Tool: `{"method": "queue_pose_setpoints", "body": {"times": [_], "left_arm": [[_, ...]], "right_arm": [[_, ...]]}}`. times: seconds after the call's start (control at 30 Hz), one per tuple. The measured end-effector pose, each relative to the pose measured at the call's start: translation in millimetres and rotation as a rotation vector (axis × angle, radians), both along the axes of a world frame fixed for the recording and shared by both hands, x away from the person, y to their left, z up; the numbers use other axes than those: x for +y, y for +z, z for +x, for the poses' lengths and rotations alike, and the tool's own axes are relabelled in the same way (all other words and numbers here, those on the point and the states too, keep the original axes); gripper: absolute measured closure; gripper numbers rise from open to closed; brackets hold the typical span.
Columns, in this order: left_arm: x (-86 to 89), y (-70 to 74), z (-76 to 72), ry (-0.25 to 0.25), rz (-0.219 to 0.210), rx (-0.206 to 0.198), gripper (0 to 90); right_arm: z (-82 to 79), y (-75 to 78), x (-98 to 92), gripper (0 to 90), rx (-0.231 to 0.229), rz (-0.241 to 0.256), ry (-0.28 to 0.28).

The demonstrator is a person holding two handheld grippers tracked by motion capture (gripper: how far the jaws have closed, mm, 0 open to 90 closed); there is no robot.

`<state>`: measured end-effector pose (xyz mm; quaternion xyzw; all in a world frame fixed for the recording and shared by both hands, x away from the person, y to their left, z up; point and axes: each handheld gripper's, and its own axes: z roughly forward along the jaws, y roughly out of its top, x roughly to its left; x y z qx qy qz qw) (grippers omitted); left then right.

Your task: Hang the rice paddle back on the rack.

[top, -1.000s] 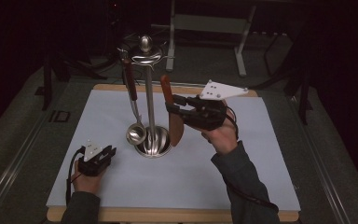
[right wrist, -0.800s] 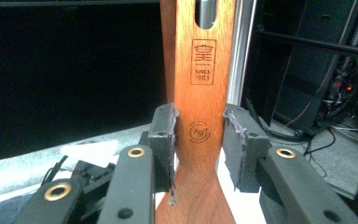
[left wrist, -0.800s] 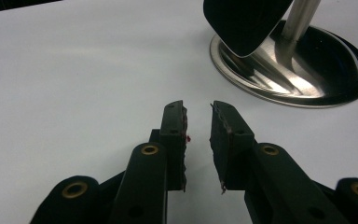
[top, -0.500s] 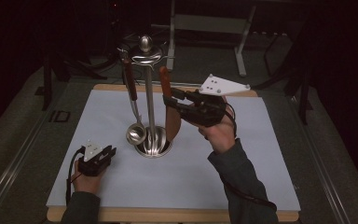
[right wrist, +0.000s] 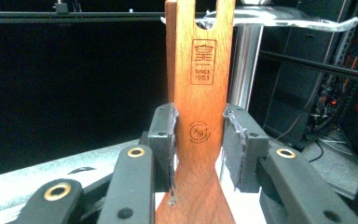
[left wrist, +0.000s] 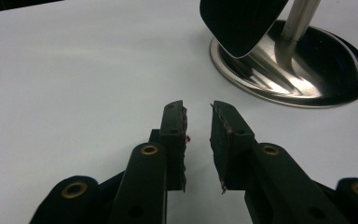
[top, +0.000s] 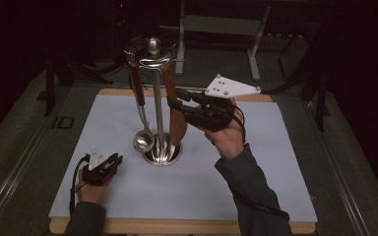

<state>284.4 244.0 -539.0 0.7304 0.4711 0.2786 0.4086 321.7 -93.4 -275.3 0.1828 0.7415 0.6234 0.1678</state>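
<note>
A steel utensil stand (top: 158,113) rises from a round base (top: 163,156) on the white mat. On its left hook hangs a metal ladle (top: 143,141). My right gripper (top: 173,101) is shut on the handle of a wooden spatula (top: 178,129), held upright beside the pole, its blade above the base. In the right gripper view the spatula (right wrist: 200,70) sits between the pads (right wrist: 165,135), its slotted top next to the stand's hook arm (right wrist: 298,21). My left gripper (top: 115,160) rests on the mat at the front left, jaws slightly apart (left wrist: 198,109) with nothing between them.
The white mat (top: 275,162) lies on a wooden board, with bare room right of and in front of the stand. The shiny stand base (left wrist: 307,70) lies just ahead of my left gripper, a dark utensil end (left wrist: 237,23) hanging over it. Dark frames and cables stand behind the table.
My right gripper has lifted the wooden spatula up along the pole, toward the top hooks. The left gripper has stayed still on the mat.
</note>
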Motion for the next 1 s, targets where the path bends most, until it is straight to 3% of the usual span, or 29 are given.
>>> {"method": "queue_pose_setpoints", "body": {"times": [0.23,0.4,0.63,0.7,0.8,1.0], "left_arm": [[0.3,0.1,0.0,-0.002,0.003,0.002,75.2],[0.2,0.0,0.1,0.000,-0.001,0.000,75.2],[0.1,0.0,0.0,-0.001,0.000,0.000,75.2],[0.1,0.1,-0.1,-0.001,0.000,0.000,75.2],[0.1,0.1,-0.1,-0.001,-0.002,0.000,75.2],[0.1,0.0,-0.1,-0.001,-0.001,-0.001,75.1]], "right_arm": [[-1.5,2.0,8.1,66.2,-0.013,-0.021,-0.023],[-4.4,0.2,16.6,66.2,-0.061,-0.084,-0.098],[-1.4,-0.2,23.9,65.9,-0.058,-0.124,-0.152],[0.1,-0.7,24.6,64.9,-0.048,-0.127,-0.152],[1.7,-3.1,21.9,55.0,-0.034,-0.100,-0.132],[3.7,-7.3,14.7,53.3,-0.007,-0.099,-0.116]]}}
